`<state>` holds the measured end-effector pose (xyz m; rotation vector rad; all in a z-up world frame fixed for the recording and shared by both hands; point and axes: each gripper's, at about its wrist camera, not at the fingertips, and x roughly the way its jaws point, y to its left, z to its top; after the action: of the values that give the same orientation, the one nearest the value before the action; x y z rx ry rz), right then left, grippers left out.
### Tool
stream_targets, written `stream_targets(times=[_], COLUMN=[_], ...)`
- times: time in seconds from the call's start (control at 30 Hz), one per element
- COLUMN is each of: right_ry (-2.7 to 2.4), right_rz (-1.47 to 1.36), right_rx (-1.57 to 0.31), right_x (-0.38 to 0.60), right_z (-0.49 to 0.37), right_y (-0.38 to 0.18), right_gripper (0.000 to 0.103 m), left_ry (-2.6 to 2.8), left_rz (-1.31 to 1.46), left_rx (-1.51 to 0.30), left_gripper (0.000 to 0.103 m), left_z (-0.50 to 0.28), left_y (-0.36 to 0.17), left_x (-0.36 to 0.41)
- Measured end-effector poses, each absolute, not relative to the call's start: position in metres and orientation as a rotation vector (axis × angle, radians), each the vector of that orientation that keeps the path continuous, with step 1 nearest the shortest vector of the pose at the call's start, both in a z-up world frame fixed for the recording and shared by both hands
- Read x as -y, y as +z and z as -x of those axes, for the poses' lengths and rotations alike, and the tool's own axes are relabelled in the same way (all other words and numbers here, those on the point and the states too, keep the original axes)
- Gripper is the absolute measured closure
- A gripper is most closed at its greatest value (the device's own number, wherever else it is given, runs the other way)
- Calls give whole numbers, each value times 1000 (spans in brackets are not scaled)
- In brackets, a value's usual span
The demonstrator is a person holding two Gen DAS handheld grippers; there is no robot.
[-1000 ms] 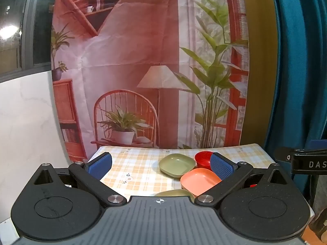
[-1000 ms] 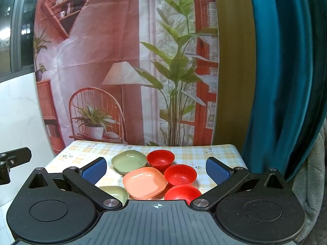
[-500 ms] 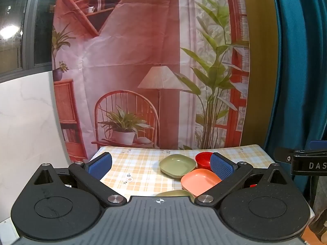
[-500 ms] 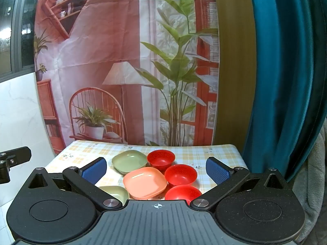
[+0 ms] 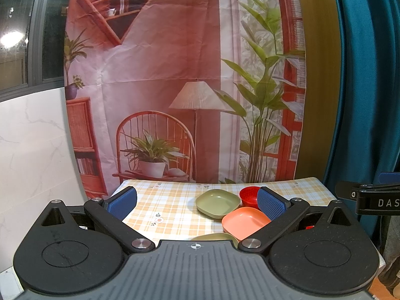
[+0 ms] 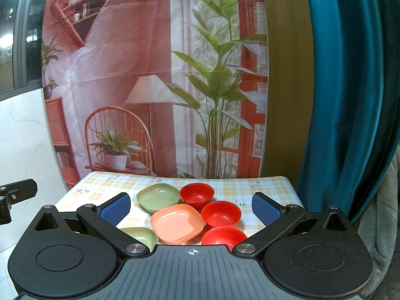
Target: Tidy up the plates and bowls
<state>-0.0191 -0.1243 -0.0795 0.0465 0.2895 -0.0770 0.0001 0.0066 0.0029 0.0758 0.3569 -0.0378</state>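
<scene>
- Left hand-held gripper (image 5: 196, 197): jaws standing wide, nothing between the blue pads (image 5: 121, 199); it is hovering off the near edge of the desk (image 5: 170, 210), touching none of the dishes.
- Right hand-held gripper (image 6: 190, 206): jaws also spread wide and gripping nothing; it is looking over the dish cluster from the near side.
- Desk is wearing a yellow plaid cloth; all dishes are sitting on its right half, and the left half is showing only cloth.
- Far green plate (image 6: 158, 197) is lying at the back left of the cluster, with the far red bowl (image 6: 197, 195) just beside it on the right.
- Orange plate (image 6: 177, 223) is sitting in the middle, its rim overlapping or touching the far green plate's near edge; cannot tell which.
- Middle red bowl (image 6: 221, 213) is sitting just right of the orange plate, rims looking in contact.
- Near red bowl (image 6: 223, 235) is sitting at the near edge, partly hiding behind the right gripper body.
- Near green plate (image 6: 141, 235) is sitting left of the orange plate, partly covered by the gripper linkage.
- From the left wrist view only the far green plate (image 5: 217, 203), orange plate (image 5: 245, 222) and far red bowl (image 5: 250, 196) are showing clearly; the right pad is covering part of the bowl.
- Printed backdrop (image 6: 155, 75) is hanging behind the desk, with a teal curtain (image 6: 350, 100) on the right.
</scene>
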Motion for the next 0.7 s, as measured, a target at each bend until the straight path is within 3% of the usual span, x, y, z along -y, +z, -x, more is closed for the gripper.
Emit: stream_targets(times=[0.7], right_ry=[-77], right_rz=[-47], right_rx=[-291], right_x=[125], right_z=[18], right_y=[-79], right_gripper=[0], left_ry=[-40], left_rz=[-77], left_rx=[-354], left_gripper=[0], left_z=[0], left_y=[5], left_x=[-8])
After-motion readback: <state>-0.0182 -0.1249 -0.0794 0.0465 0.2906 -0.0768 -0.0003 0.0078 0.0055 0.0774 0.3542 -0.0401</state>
